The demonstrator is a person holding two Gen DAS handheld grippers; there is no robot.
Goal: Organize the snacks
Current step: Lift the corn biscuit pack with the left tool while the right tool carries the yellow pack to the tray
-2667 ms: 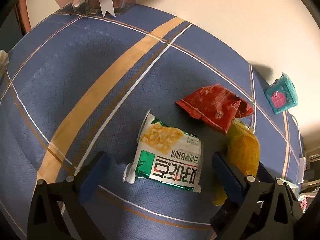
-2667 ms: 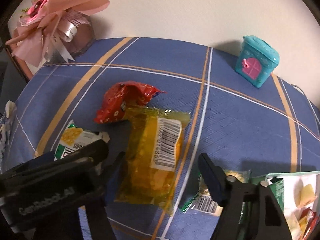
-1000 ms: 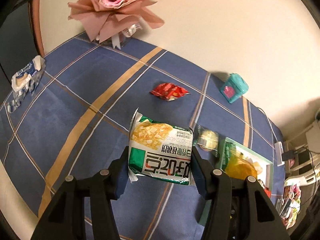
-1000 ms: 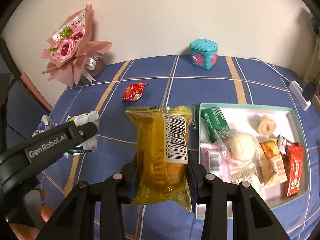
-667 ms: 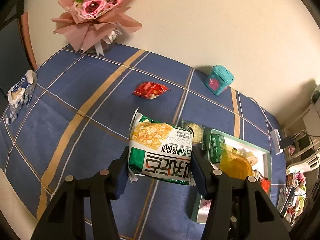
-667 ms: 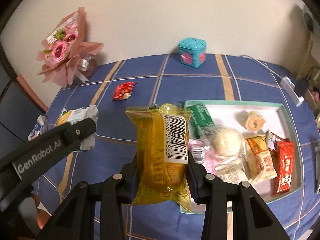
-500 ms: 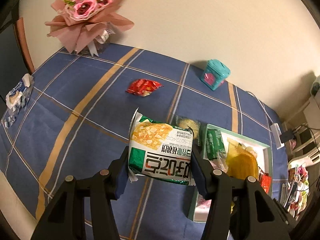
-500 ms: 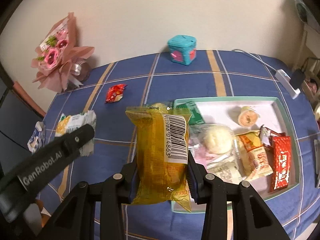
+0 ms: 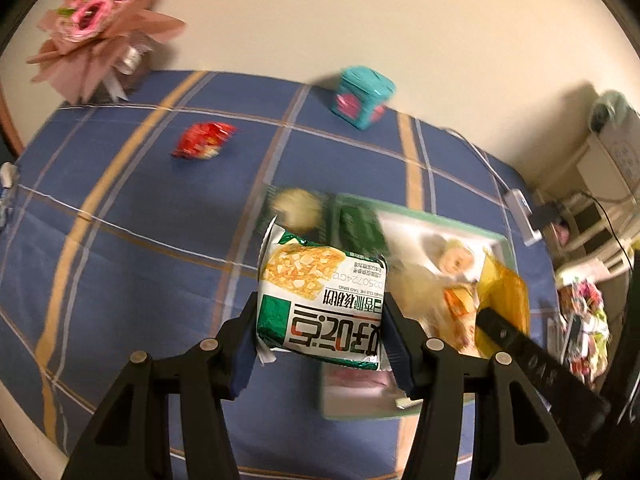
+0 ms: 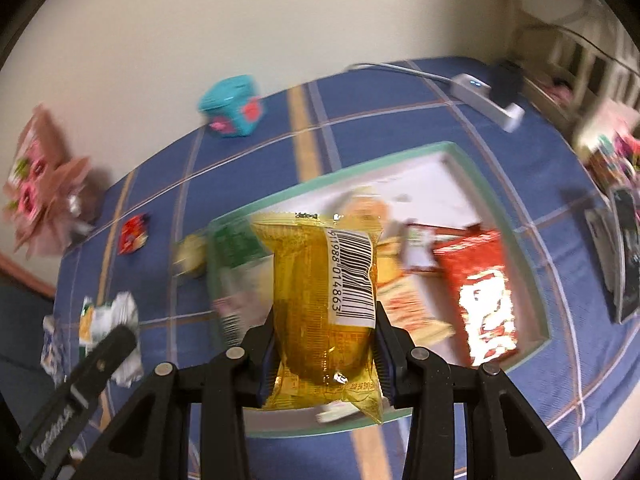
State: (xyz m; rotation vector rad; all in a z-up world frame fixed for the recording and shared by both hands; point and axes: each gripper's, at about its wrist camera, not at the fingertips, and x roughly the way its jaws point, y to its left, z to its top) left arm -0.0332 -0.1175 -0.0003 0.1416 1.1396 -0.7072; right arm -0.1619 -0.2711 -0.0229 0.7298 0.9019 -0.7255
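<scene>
My left gripper [image 9: 320,344] is shut on a green-and-white snack packet [image 9: 322,300] and holds it in the air over the near left corner of the teal-rimmed tray [image 9: 440,222]. My right gripper [image 10: 325,354] is shut on a yellow snack bag [image 10: 320,300] with a barcode and holds it above the tray [image 10: 468,160], which holds several snacks, among them a red packet [image 10: 480,292]. The yellow bag also shows in the left wrist view [image 9: 506,292]. A small red packet [image 9: 202,146] and a round yellowish snack [image 9: 296,208] lie on the blue cloth outside the tray.
A teal toy box [image 9: 362,96] stands near the wall at the back. A pink flower bouquet [image 9: 100,28] is at the far left corner. A white power strip [image 10: 488,100] with a cable lies beyond the tray. Clutter is off the table's right edge.
Both grippers have closed on their packets, lifted them off the cloth and carried them right, over the tray. The view is blurred by motion now.
</scene>
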